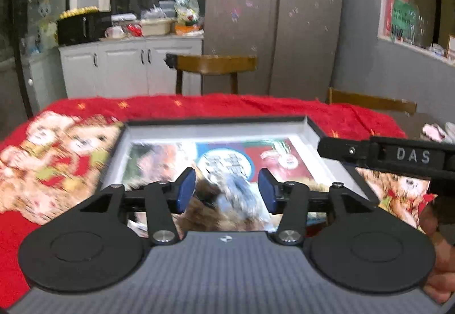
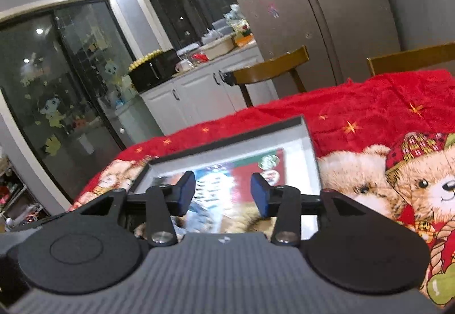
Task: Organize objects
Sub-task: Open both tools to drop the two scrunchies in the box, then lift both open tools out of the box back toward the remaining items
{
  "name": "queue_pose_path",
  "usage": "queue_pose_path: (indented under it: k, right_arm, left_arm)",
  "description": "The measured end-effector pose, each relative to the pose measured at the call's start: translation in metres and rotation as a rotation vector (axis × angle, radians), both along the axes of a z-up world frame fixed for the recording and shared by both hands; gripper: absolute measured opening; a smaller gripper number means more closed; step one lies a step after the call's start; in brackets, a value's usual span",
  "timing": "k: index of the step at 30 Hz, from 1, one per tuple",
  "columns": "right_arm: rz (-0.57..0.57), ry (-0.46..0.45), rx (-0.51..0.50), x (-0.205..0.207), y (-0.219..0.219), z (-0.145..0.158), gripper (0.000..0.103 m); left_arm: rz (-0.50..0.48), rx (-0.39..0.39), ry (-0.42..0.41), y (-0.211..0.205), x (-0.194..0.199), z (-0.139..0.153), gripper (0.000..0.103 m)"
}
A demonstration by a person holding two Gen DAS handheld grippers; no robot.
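Both grippers hover with jaws wide and empty over a shallow box (image 1: 308, 129) lying flat on the red blanket (image 1: 199, 106): the left gripper (image 1: 227, 190) over its near middle, the right gripper (image 2: 223, 193) likewise. Blurred packets (image 1: 227, 160) lie inside the box. From the left wrist view, the right gripper's black body (image 1: 398, 156) reaches in beside the box's right edge; behind stand a chair (image 1: 216, 65) and a fridge (image 1: 273, 15).

The left gripper (image 1: 227, 190) has its blue-padded fingers (image 1: 186, 190) spread apart, holding nothing. The right gripper (image 2: 223, 193) is likewise spread and tilted; in the left wrist view it reaches in from the right.
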State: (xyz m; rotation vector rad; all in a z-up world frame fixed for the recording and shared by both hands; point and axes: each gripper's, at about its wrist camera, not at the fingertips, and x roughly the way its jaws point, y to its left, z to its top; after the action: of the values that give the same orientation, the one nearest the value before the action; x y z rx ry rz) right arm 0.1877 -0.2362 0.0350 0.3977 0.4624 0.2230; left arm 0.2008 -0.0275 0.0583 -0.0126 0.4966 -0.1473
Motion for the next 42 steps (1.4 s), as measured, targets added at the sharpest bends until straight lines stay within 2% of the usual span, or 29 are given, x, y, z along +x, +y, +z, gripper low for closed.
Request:
queue_pose_path:
  k: [3, 6, 9, 16, 19, 23, 27, 29, 33, 36, 42]
  right_arm:
    - [0.015, -0.048, -0.017, -0.012, 0.009, 0.018, 0.067]
    - [0.020, -0.105, -0.032, -0.029, 0.018, 0.039, 0.073]
    - [0.035, -0.159, -0.020, -0.046, 0.025, 0.061, 0.076]
    - [0.066, -0.271, -0.031, -0.081, 0.050, 0.106, 0.087]
    - [0.072, -0.302, -0.035, -0.093, 0.062, 0.118, 0.092]
    - [0.066, -0.339, 0.003, -0.108, 0.071, 0.119, 0.101]
    - [0.053, -0.341, 0.017, -0.121, 0.077, 0.104, 0.101]
    - [0.057, -0.324, 0.003, -0.126, 0.082, 0.093, 0.101]
    - [0.088, -0.282, -0.040, -0.127, 0.092, 0.070, 0.101]
    - [0.082, -0.245, -0.072, -0.119, 0.099, 0.053, 0.101]
    - [0.107, -0.114, -0.082, -0.094, 0.106, 0.016, 0.100]
  left_arm:
    - [0.009, -0.010, -0.045, 0.015, -0.016, 0.022, 0.063]
    - [0.026, 0.012, -0.117, 0.030, -0.039, 0.046, 0.067]
    - [0.052, 0.027, -0.188, 0.044, -0.063, 0.071, 0.069]
    - [0.054, 0.044, -0.283, 0.063, -0.112, 0.118, 0.072]
    - [0.071, 0.062, -0.329, 0.066, -0.135, 0.135, 0.076]
    - [0.105, 0.069, -0.411, 0.070, -0.167, 0.142, 0.087]
    - [0.132, 0.109, -0.450, 0.069, -0.196, 0.125, 0.087]
    - [0.142, 0.086, -0.423, 0.073, -0.205, 0.109, 0.088]
    - [0.086, -0.033, -0.244, 0.089, -0.195, 0.070, 0.088]
    - [0.086, -0.045, -0.134, 0.095, -0.181, 0.041, 0.088]
    - [0.074, -0.080, -0.023, 0.109, -0.155, 0.001, 0.087]
